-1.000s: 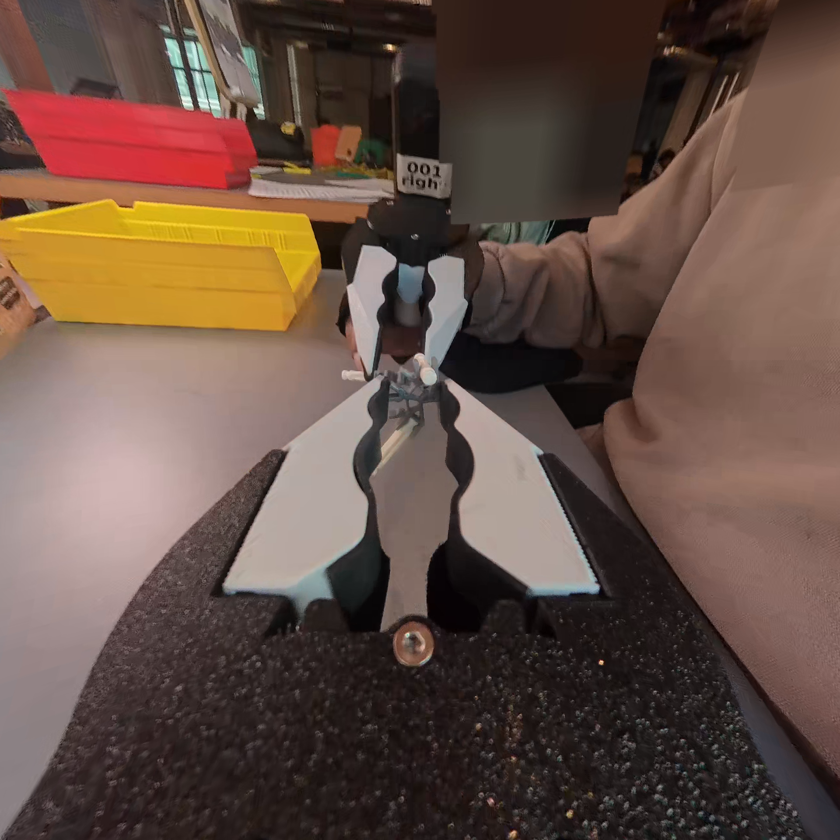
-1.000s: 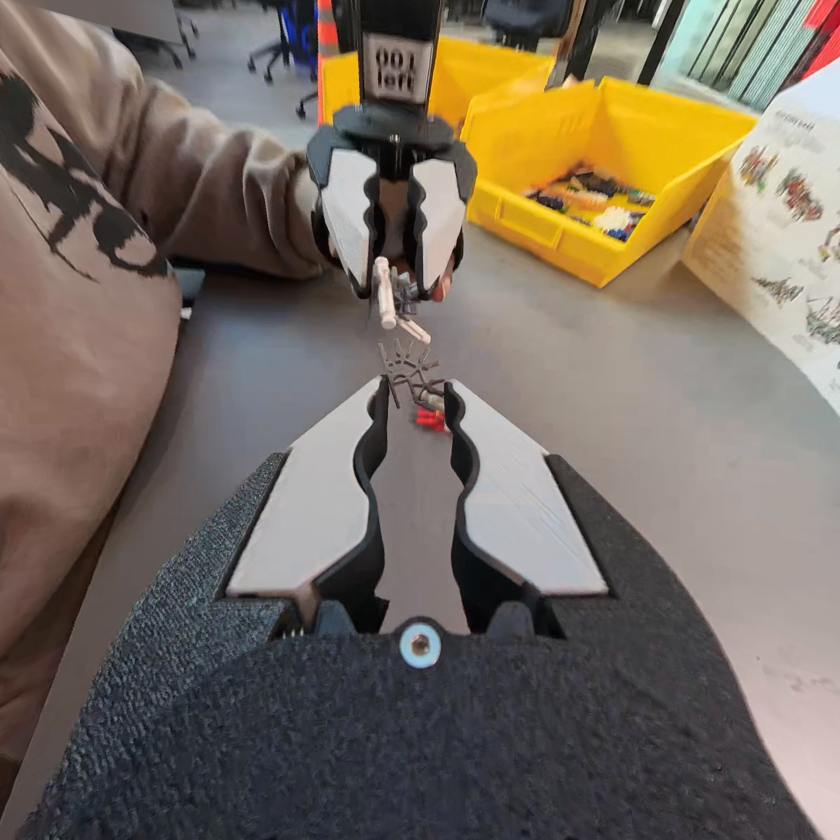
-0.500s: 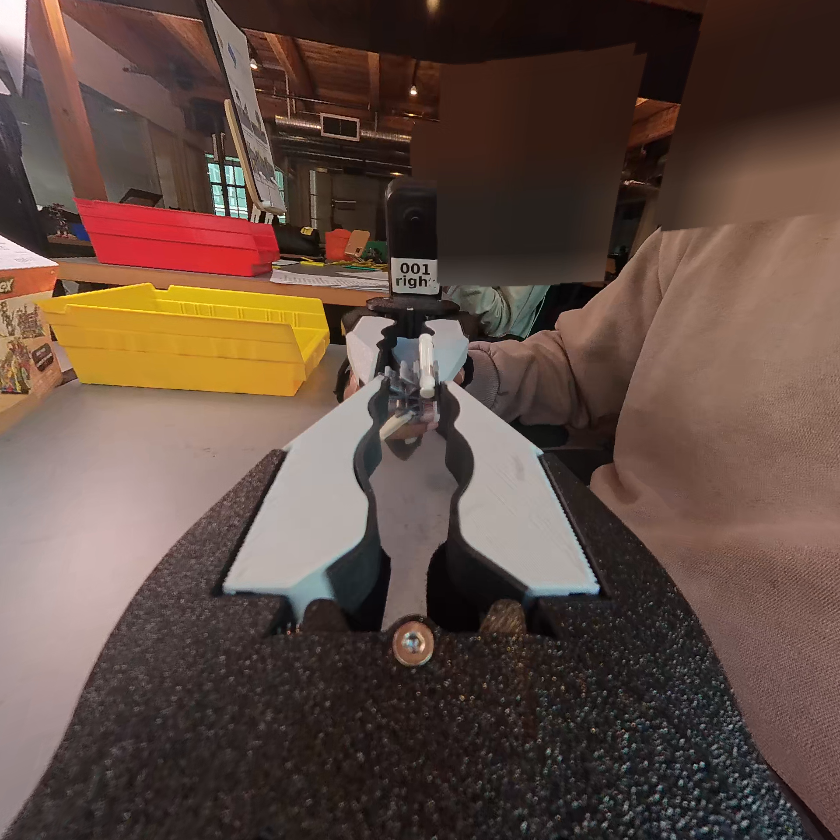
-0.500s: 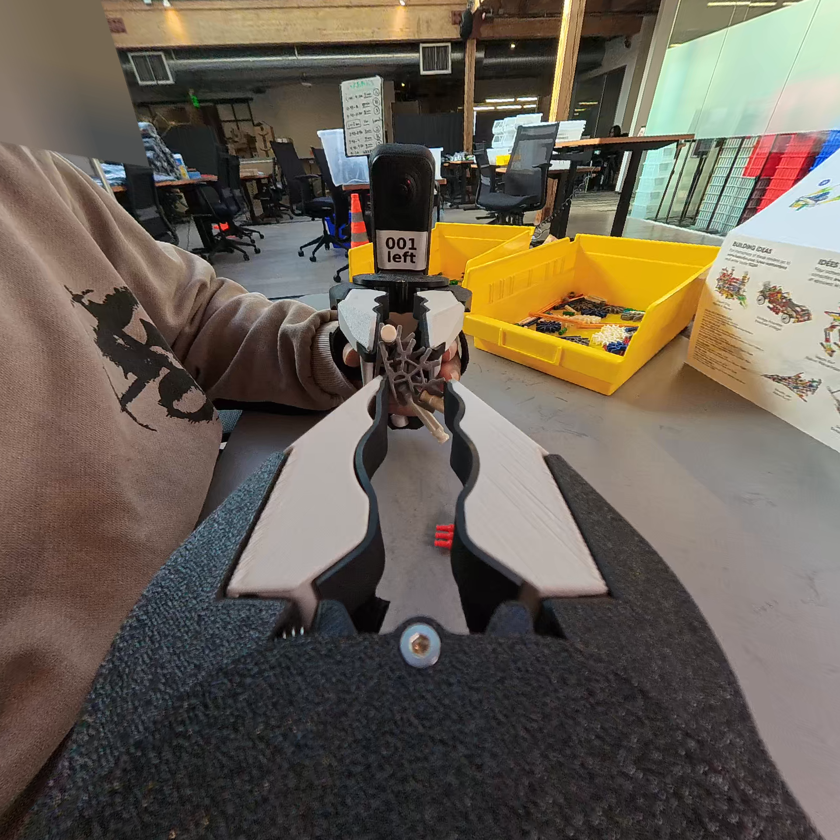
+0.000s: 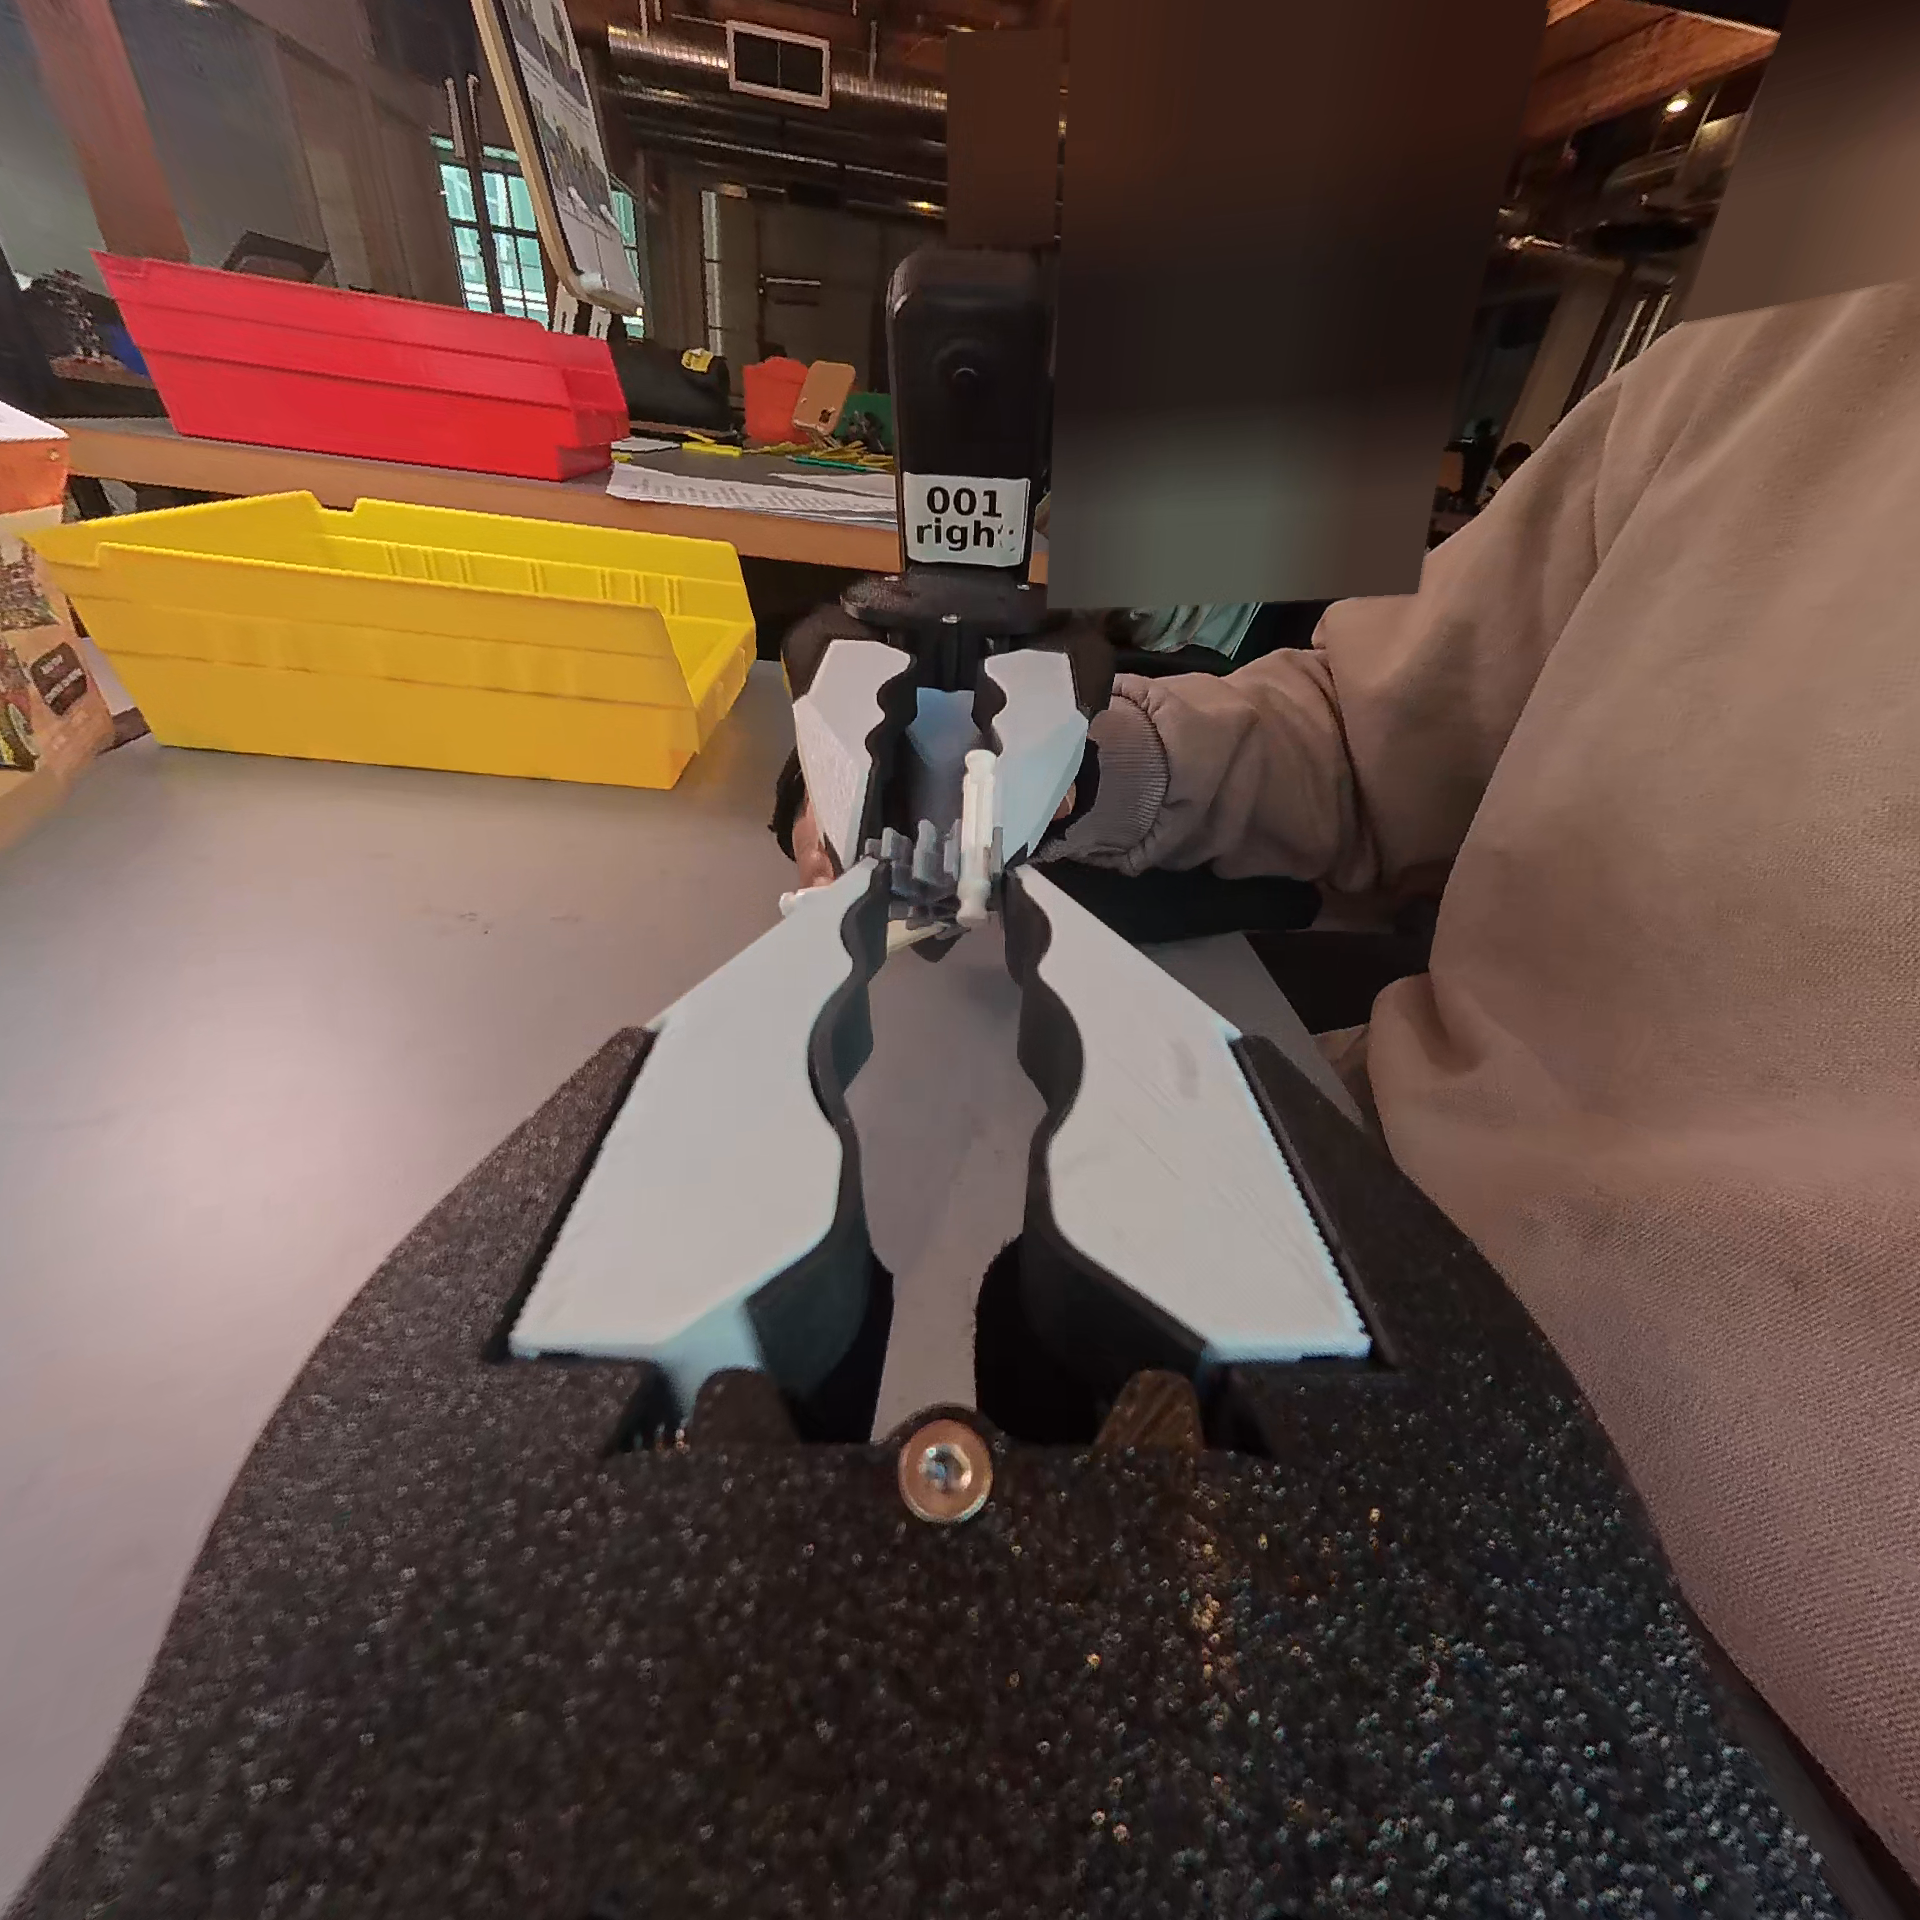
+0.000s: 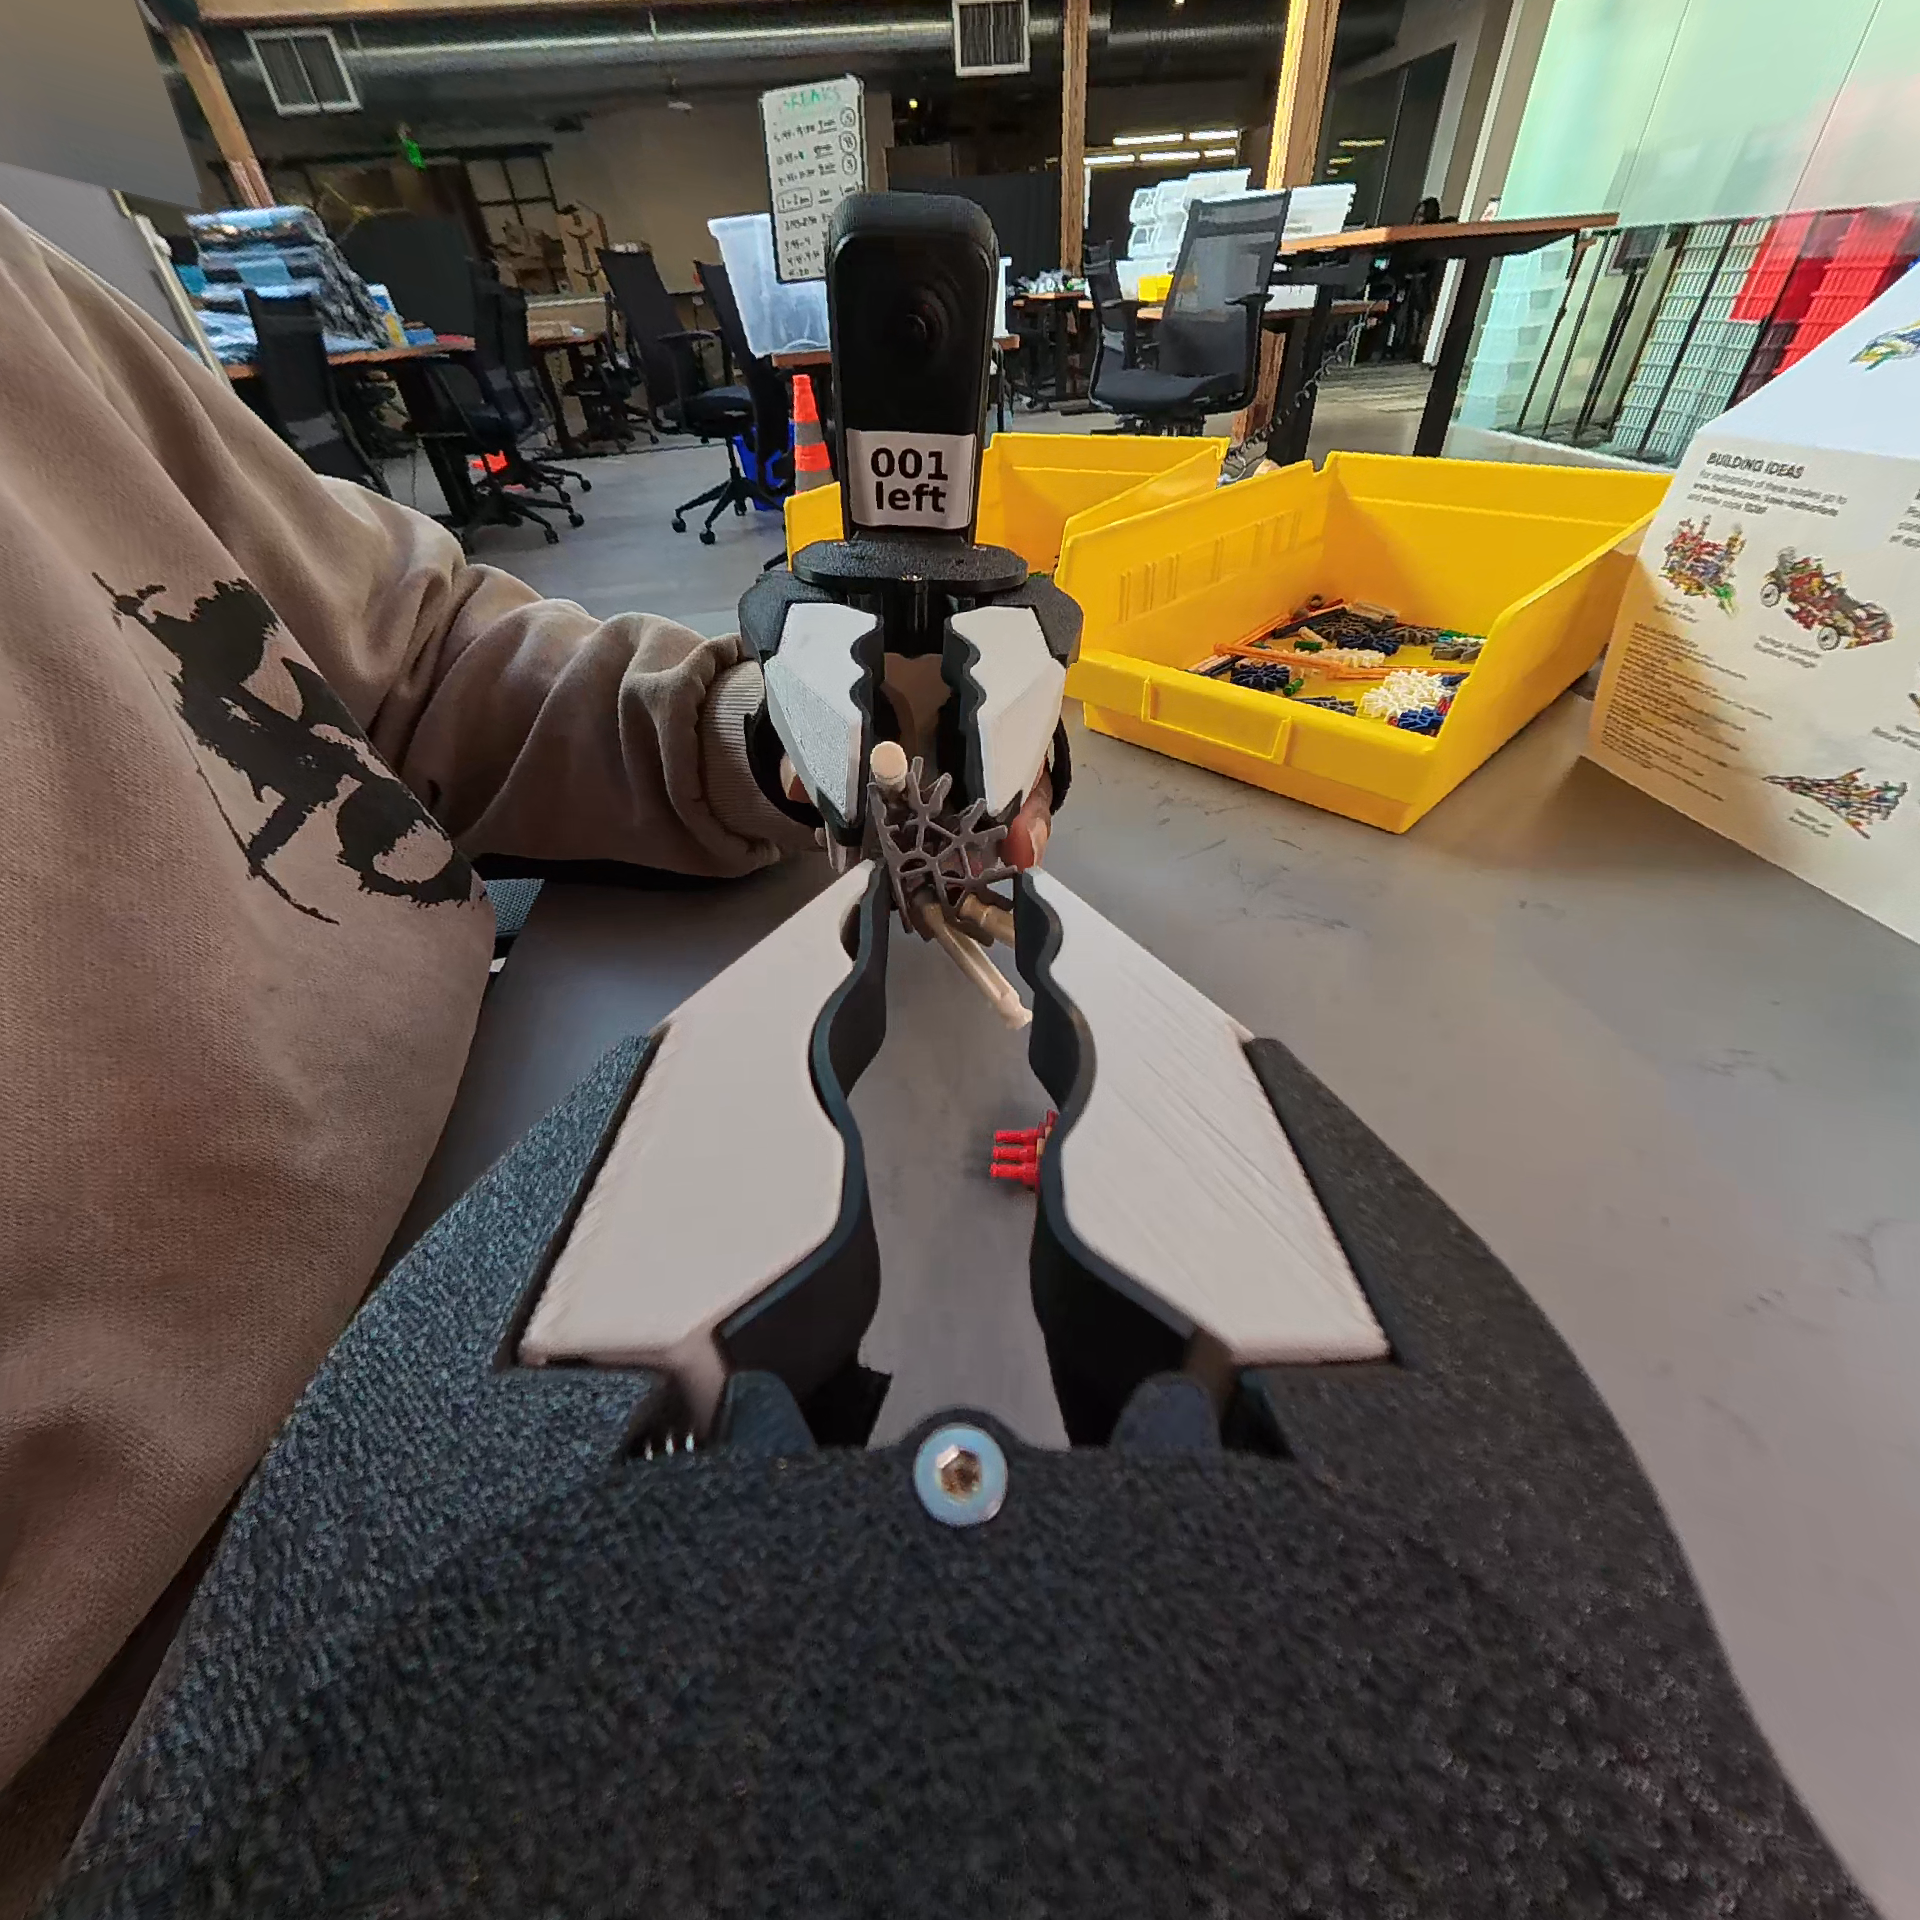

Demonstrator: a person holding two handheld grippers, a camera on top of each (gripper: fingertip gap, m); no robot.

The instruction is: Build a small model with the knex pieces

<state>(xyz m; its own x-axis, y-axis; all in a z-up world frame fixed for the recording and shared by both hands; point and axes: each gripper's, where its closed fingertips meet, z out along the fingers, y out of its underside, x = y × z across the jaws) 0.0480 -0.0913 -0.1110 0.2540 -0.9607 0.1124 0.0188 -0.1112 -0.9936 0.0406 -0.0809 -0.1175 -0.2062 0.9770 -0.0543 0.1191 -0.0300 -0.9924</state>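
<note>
Both grippers meet tip to tip above the grey surface (image 6: 1455, 987), each clamped on a small toy part.

My left gripper (image 5: 940, 883) pinches a grey toothed connector (image 5: 920, 868) with a white rod (image 5: 977, 831) standing beside it. My right gripper (image 6: 951, 883) grips a grey snowflake connector (image 6: 935, 842); a cream rod (image 6: 982, 971) slants down from it. The two pieces touch or nearly touch; I cannot tell which. Red pegs (image 6: 1018, 1153) lie on the surface under my right gripper. A yellow bin (image 6: 1351, 582) of mixed parts sits well beyond, a printed box (image 6: 1766, 665) beside it.
</note>
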